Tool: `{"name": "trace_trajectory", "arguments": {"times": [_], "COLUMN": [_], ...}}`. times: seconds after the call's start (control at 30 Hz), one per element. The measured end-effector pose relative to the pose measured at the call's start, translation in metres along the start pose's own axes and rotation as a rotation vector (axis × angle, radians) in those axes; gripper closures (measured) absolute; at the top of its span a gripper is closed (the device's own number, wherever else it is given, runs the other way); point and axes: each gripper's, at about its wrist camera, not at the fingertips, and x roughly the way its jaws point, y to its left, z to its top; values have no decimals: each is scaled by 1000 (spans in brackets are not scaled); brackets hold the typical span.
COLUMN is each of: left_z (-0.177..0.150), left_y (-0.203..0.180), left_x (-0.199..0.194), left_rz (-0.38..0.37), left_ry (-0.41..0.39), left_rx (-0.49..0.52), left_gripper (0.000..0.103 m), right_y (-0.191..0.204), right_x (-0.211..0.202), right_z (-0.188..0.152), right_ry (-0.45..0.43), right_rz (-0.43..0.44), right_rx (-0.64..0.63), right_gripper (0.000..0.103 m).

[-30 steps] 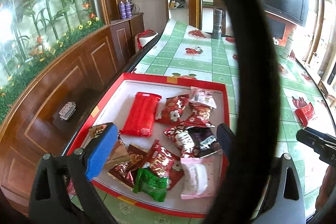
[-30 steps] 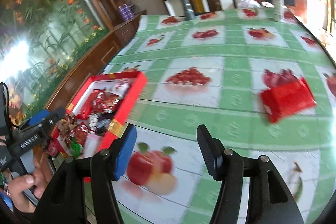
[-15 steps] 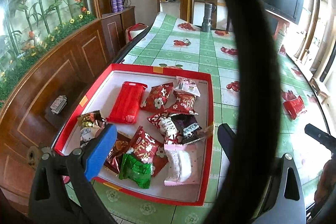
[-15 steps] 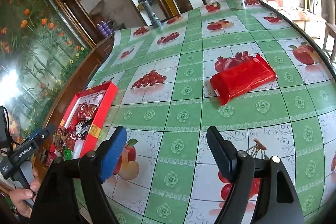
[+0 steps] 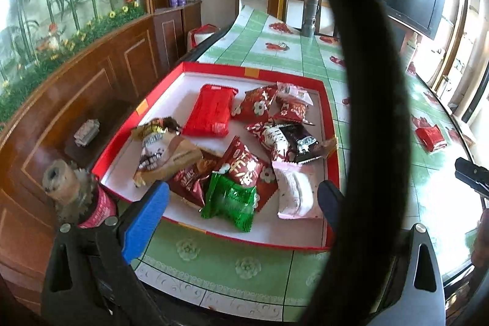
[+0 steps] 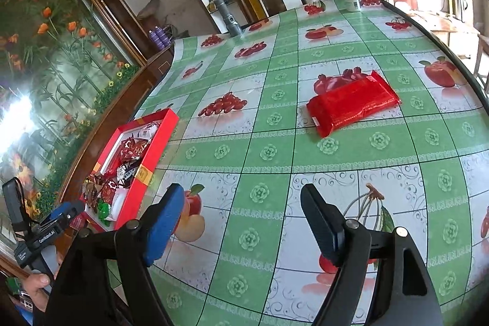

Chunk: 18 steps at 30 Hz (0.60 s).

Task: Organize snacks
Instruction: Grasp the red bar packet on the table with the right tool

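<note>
Right gripper: jaws spread wide, just been opening, nothing between them, only the green fruit-print tablecloth below. Ahead of these tongs and a little to their right, well apart from the tips, one red snack pack lying flat and alone on the cloth. Off to their left, near the table edge, the red tray with its heap of wrapped snacks.

Left gripper: jaws likewise apart, holding nothing, poised over the near end of that tray. Directly ahead between the tips, a green packet; just beyond it a red packet with white flowers; by the right-hand finger, a pale pink packet. Further out, a flat red pack, a black packet, and several more red ones, all jumbled and overlapping rather than sorted. Far to the right of these tongs, small in view, the stray red pack out on the cloth. Thick black loop across the lens, hiding part of the tray's right side.

Judged progress: well along, most snacks already gathered in the tray. Left to do, apparently: fetch the lone red pack with the right tongs and bring it in; possibly tidy the pile afterwards.
</note>
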Motion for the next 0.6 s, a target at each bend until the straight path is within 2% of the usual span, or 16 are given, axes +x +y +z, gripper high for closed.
{"name": "trace_trajectory", "arguments": {"times": [0.1, 0.23, 0.4, 0.6], "left_z": [7, 33, 65, 88], "left_y": [3, 5, -13, -47], "left_x": [4, 17, 43, 71], "left_rz": [-39, -29, -31, -41], "left_ry": [-2, 9, 35, 61], "left_rx": [-22, -52, -7, 78], "left_gripper": [6, 5, 5, 5], "right_y": [-3, -5, -9, -18], "right_x": [-2, -5, -10, -7], "right_z": [0, 1, 3, 9], "right_ry": [0, -9, -16, -18], "right_rz": [-4, -13, -28, -55], "right_rx": [4, 3, -1, 22], "right_gripper": [25, 25, 25, 25]}}
